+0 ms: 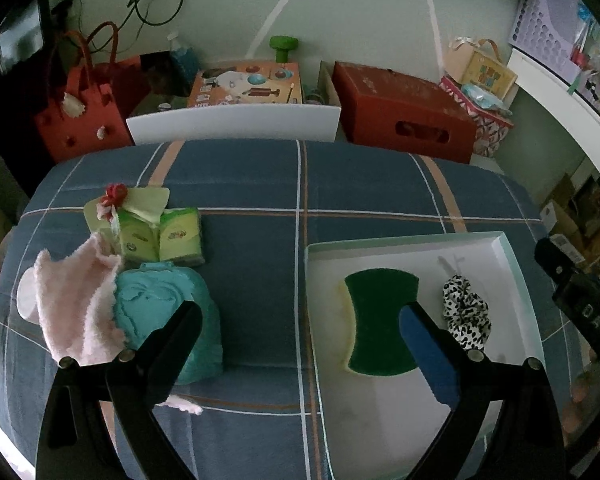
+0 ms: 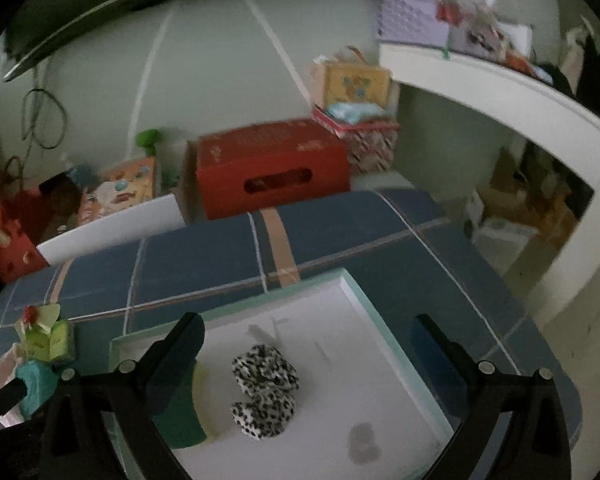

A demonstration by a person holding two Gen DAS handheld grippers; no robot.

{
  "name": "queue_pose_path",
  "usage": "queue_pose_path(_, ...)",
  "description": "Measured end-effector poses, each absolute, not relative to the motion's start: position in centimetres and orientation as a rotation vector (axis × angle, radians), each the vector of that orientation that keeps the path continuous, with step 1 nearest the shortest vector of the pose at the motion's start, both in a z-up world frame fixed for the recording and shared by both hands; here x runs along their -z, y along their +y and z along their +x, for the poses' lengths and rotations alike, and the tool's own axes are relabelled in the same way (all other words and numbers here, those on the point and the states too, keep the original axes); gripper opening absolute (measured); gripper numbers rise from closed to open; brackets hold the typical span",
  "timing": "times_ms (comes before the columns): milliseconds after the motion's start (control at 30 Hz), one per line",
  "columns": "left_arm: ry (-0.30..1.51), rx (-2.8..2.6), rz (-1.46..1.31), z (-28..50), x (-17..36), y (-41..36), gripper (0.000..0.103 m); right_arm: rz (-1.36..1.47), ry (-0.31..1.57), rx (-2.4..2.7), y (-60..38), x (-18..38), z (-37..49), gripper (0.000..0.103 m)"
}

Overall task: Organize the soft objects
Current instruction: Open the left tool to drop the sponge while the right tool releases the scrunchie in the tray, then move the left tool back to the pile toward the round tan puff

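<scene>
A sponge [image 1: 380, 322] and a scrunchie [image 1: 466, 312] are held in the white tray [image 1: 516, 280] near the bed's right edge. The left gripper [image 1: 300, 320] and right gripper [image 2: 308, 344] are both spread apart, nothing gripped, hovering over the tray.

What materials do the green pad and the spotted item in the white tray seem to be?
Green pad: likely foam sponge, matte green scouring layer over a pale yellow edge. Spotted item: probably gathered fabric, a leopard-print scrunchie with ruffled folds. White tray: apparently cardboard.

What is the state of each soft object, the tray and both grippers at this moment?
Green sponge: flat in tray.
Leopard scrunchie: in tray, beside sponge.
White tray: on bedspread.
Teal cloth: outside tray.
Pink cloth: outside tray.
Left gripper: open, empty.
Right gripper: open, empty.
</scene>
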State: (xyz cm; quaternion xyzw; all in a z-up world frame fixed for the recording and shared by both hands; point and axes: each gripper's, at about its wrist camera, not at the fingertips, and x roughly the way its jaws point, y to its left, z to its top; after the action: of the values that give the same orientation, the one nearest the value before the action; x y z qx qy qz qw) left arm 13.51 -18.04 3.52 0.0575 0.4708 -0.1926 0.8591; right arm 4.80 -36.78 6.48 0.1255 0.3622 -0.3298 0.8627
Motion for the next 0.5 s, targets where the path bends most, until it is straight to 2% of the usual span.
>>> queue_pose_path(500, 0.85, 0.4, 0.051, 11.9, -8.6, -12.8, 0.099, 0.16, 0.755, 0.639, -33.1, -8.6, 5.0, 0.103)
